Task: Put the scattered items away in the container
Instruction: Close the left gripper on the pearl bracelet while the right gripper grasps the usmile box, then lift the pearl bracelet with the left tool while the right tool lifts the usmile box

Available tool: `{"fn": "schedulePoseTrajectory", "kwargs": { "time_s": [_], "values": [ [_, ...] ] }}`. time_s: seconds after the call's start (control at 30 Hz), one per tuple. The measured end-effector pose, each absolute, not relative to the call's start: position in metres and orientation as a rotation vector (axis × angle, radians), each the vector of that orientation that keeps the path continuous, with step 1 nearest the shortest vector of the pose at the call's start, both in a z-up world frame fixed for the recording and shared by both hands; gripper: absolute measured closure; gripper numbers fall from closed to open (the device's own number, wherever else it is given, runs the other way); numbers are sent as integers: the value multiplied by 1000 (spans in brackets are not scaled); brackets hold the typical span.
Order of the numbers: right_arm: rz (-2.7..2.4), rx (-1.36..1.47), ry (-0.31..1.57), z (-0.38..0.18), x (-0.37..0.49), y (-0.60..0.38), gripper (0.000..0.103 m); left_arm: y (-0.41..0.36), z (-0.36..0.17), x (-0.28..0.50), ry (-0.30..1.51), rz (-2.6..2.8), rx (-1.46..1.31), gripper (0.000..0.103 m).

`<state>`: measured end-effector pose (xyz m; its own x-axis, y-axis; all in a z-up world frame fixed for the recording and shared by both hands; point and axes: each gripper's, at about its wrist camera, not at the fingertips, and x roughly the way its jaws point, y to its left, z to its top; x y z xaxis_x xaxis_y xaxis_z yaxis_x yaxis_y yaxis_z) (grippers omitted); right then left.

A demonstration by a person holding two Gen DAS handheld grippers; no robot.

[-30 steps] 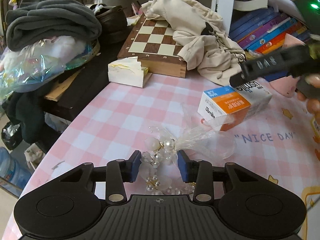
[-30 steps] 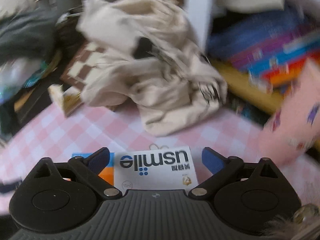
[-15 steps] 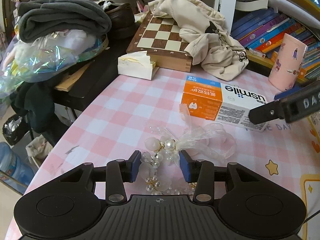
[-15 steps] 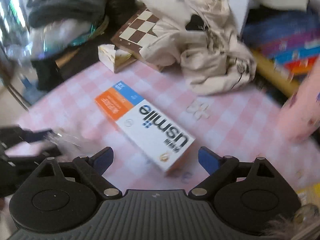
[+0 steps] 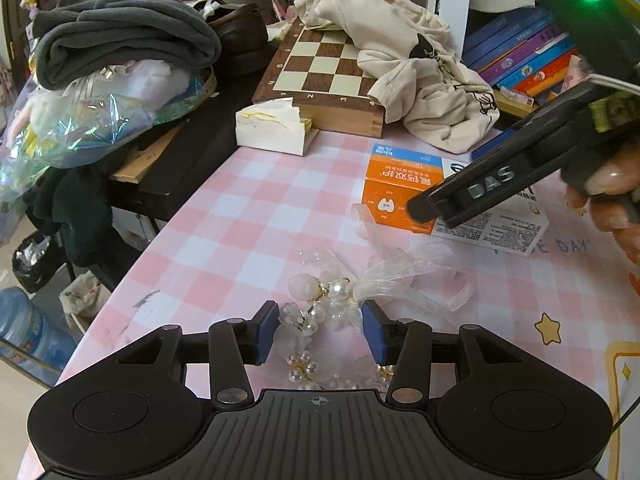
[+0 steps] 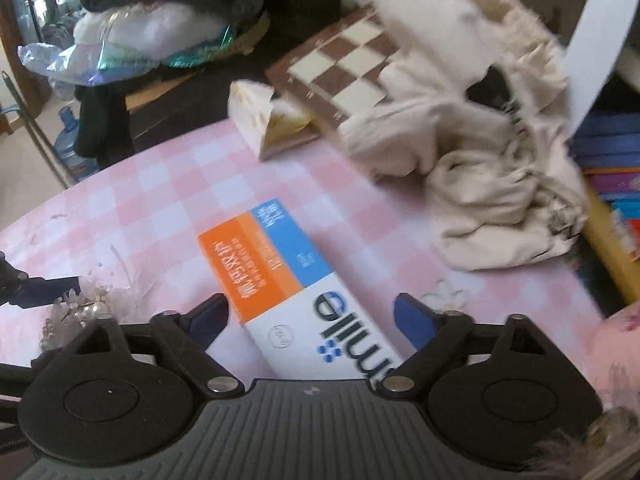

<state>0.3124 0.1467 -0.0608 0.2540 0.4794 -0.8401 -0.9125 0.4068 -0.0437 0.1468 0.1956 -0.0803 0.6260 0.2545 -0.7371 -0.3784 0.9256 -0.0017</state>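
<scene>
Pearl and clear plastic make up the bead ornament [image 5: 320,304], a cluster of white beads with gold links and a sheer ribbon bow, lying on the near part of the pink checked tablecloth [image 5: 248,240]. The left gripper [image 5: 320,330] straddles it: its blue pads [image 5: 267,330] stand on either side of the beads with small gaps showing, the jaws opening and not pressing on the cluster. In the right wrist view the same ornament [image 6: 80,304] shows at the far left, beside the tip of the left gripper.

Just beyond the ribbon, to the right, lies the toothpaste box [image 5: 400,188], orange and blue at one end and white at the other, flat on the cloth. The right gripper [image 6: 310,320] is over it, with the box [image 6: 280,280] running slantwise between its blue pads [image 6: 412,320]; the jaws are closing but clear space remains on both sides, so they are not clamped. From the left wrist view one black finger of that gripper [image 5: 472,192] crosses the box, with a person's hand [image 5: 608,200] behind it.

Farther back, a torn tissue pack [image 5: 272,128] sits at the far edge of the cloth, next to a wooden chessboard [image 5: 324,76]. A cream garment [image 5: 420,80] is heaped over the board's right side. Right of that stands a row of books [image 5: 524,60]. To the left, off the table, a grey folded garment [image 5: 120,40] tops a pile with iridescent wrapping [image 5: 80,128], and a blue water bottle [image 5: 24,332] stands on the floor.
</scene>
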Motion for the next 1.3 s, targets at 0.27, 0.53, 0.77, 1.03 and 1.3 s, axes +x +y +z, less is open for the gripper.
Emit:
{"fn": "schedulePoseTrajectory", "kwargs": {
  "time_s": [0.27, 0.53, 0.77, 1.03, 1.3],
  "values": [
    [1022, -589, 860, -54, 304, 132, 49, 197, -76, 142, 826, 322, -217, 72],
    [934, -371, 898, -23, 293, 80, 51, 197, -56, 121, 748, 270, -370, 75],
    [901, -320, 881, -1, 250, 42, 51, 193, -30, 100, 675, 250, -390, 75],
    [866, -273, 888, 5, 203, 7, 51, 180, -6, 73, 628, 197, -366, 75],
    [813, -228, 879, 13, 164, -26, 51, 161, 10, 47, 606, 124, -316, 75]
  ]
}}
